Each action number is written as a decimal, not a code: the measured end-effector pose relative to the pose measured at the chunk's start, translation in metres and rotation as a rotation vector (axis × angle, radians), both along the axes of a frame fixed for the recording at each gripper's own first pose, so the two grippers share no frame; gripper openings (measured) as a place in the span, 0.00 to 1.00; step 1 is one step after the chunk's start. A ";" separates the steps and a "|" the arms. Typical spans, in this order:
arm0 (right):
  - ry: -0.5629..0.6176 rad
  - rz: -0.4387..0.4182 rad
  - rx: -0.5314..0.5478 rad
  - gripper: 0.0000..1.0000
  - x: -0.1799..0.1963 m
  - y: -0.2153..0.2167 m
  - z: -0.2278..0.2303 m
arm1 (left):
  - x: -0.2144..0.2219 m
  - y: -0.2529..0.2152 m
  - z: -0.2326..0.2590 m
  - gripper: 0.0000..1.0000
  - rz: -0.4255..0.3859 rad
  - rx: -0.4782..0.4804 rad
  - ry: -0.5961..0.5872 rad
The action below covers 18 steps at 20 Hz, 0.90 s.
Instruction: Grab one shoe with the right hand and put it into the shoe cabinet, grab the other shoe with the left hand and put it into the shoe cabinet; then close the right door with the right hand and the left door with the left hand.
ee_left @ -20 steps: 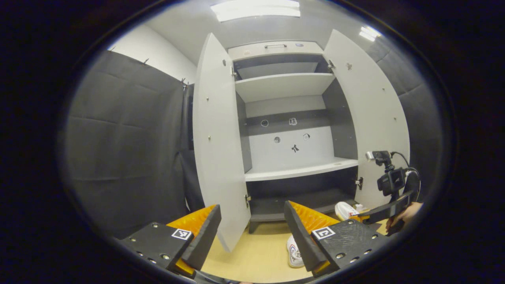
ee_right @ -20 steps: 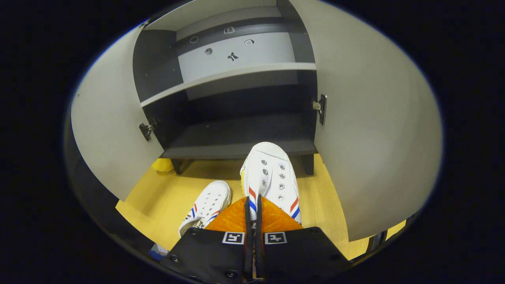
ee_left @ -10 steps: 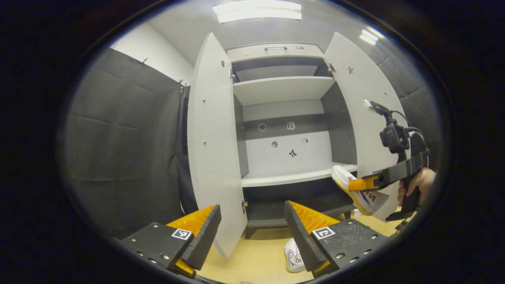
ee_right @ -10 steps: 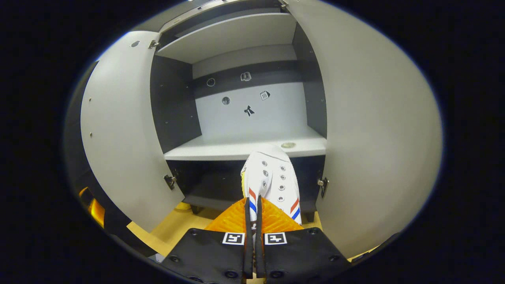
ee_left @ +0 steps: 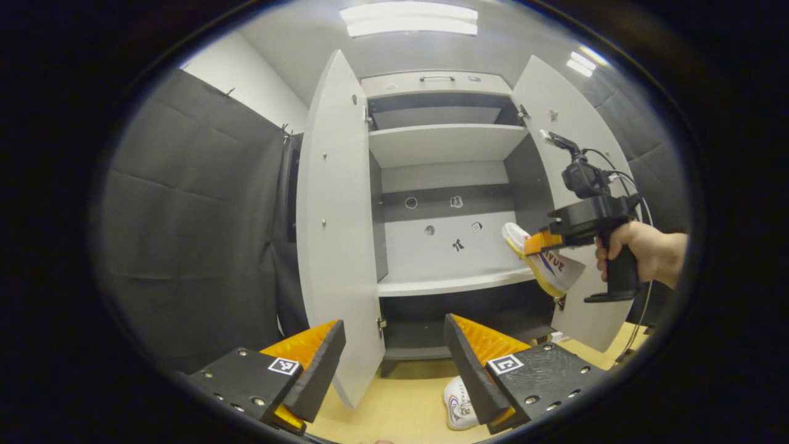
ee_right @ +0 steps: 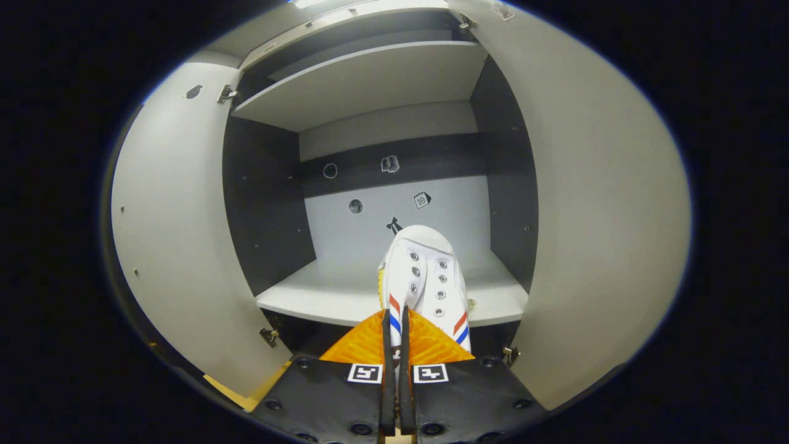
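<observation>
Sneaker (ee_right: 424, 280) clenched at its heel by the right claw (ee_right: 395, 345), long axis running straight ahead, toe just above the middle shelf (ee_right: 345, 296) of the shoe cabinet (ee_right: 265, 203). Left claw (ee_left: 394, 361) released; second sneaker (ee_left: 459, 404) on the floor below it.

Held shoe (ee_right: 424, 271) above middle shelf (ee_right: 345, 296) — other shoe (ee_left: 459, 404) on floor (ee_left: 394, 404) before cabinet (ee_left: 441, 185).

Your right hand-held gripper (ee_right: 394, 370) has lifted the white shoe (ee_right: 424, 277) off the floor up to the middle shelf (ee_right: 333, 296) opening; your left hand-held gripper (ee_left: 394, 364) barely shifted.
</observation>
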State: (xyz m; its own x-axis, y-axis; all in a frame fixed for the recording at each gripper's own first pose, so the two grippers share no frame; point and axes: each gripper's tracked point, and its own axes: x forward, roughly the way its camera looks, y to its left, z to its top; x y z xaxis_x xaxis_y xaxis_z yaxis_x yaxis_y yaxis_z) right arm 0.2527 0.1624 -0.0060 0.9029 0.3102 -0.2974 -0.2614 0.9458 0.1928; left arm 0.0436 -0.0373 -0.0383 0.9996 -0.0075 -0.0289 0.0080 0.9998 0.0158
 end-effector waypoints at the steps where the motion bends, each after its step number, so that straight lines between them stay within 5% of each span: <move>1: -0.017 -0.009 -0.001 0.00 0.010 0.001 0.007 | 0.002 0.001 0.000 0.94 -0.003 -0.002 0.001; 9: -0.027 -0.069 -0.041 0.04 0.093 0.015 0.024 | 0.021 0.007 -0.013 0.94 -0.043 -0.014 0.013; 18: 0.112 -0.119 -0.126 0.04 0.151 0.027 -0.033 | 0.044 0.005 -0.030 0.94 -0.096 -0.030 0.031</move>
State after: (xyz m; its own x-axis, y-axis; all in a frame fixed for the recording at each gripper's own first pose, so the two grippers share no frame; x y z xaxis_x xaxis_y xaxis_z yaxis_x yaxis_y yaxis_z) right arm 0.4039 0.1894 -0.0395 0.8899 0.1574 -0.4282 -0.1300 0.9872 0.0926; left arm 0.0878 -0.0327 -0.0683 0.9928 -0.1049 -0.0579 0.1041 0.9944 -0.0162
